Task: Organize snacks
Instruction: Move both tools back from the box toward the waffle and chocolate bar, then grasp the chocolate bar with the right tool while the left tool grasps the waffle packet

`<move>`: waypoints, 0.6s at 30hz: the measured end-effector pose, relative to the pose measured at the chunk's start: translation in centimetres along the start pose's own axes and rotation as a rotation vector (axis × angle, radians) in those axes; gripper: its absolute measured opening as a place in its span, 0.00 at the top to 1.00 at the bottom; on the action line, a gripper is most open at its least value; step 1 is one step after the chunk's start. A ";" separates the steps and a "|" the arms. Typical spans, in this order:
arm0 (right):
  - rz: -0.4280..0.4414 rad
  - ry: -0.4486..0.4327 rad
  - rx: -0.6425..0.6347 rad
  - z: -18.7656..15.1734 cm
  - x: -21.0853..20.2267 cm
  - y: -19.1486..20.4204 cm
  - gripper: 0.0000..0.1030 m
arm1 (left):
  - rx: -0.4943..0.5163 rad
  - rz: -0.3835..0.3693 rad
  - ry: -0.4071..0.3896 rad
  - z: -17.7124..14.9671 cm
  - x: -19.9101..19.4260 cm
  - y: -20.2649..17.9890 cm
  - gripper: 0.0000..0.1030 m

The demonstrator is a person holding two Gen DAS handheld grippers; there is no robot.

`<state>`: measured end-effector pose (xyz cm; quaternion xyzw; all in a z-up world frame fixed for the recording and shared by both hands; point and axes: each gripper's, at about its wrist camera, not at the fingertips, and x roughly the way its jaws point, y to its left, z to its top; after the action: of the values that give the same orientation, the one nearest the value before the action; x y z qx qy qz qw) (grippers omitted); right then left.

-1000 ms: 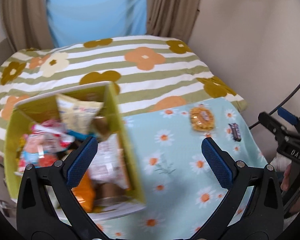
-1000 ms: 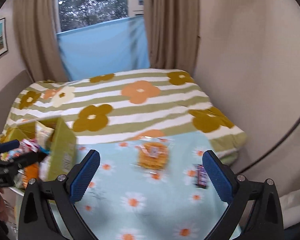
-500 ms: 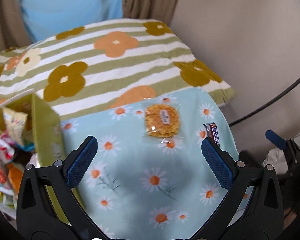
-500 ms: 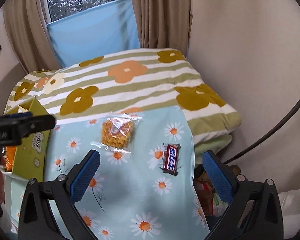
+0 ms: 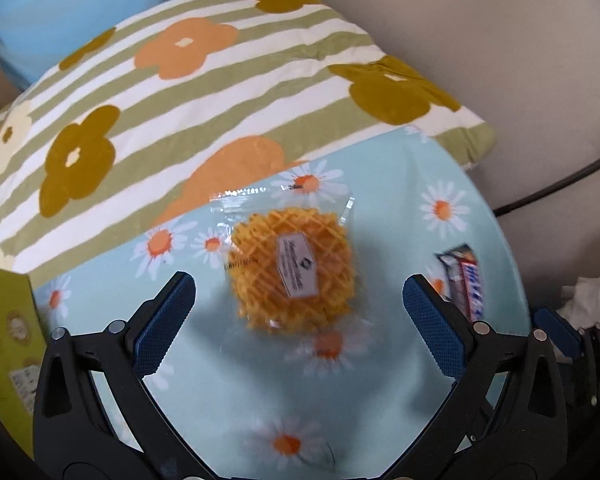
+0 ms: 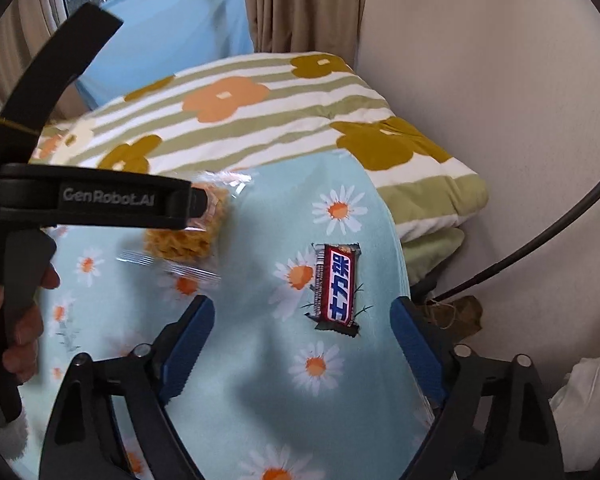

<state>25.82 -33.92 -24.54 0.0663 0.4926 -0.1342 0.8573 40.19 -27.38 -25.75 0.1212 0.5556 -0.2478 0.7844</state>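
A round orange waffle snack (image 5: 294,272) in a clear wrapper lies on the light-blue daisy cloth (image 5: 340,420). My left gripper (image 5: 296,296) is open and hovers just above it, jaws on either side, not touching. A red and blue chocolate bar (image 6: 337,286) lies to the right near the cloth's edge; it also shows in the left wrist view (image 5: 462,280). My right gripper (image 6: 300,324) is open just above and around the bar. The left gripper's body (image 6: 100,200) partly hides the waffle (image 6: 188,236) in the right wrist view.
A yellow-green snack box (image 5: 4,340) stands at the left edge. A striped floral quilt (image 5: 204,80) lies behind the cloth. A beige wall (image 6: 500,80) and a black cable (image 6: 540,240) are at the right. The cloth's right edge drops off.
Both grippers have moved right and forward, away from the snack box. The left now sits over the waffle snack, the right over the chocolate bar. Both stay open.
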 end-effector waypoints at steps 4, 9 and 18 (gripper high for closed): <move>-0.050 0.004 -0.035 0.0 1.7 0.8 0.18 | -0.009 0.010 0.029 0.0 2.5 0.2 0.00; -0.061 0.023 -0.060 0.6 3.3 1.0 0.28 | -0.017 0.018 0.054 0.0 4.4 0.4 0.00; -0.036 0.153 -0.052 1.6 6.0 -0.2 0.29 | 0.011 0.030 0.083 -0.2 6.0 -0.1 0.00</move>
<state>29.99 -35.50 -28.86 0.0451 0.5609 -0.1314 0.8161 41.55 -28.92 -31.35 0.1439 0.5843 -0.2339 0.7637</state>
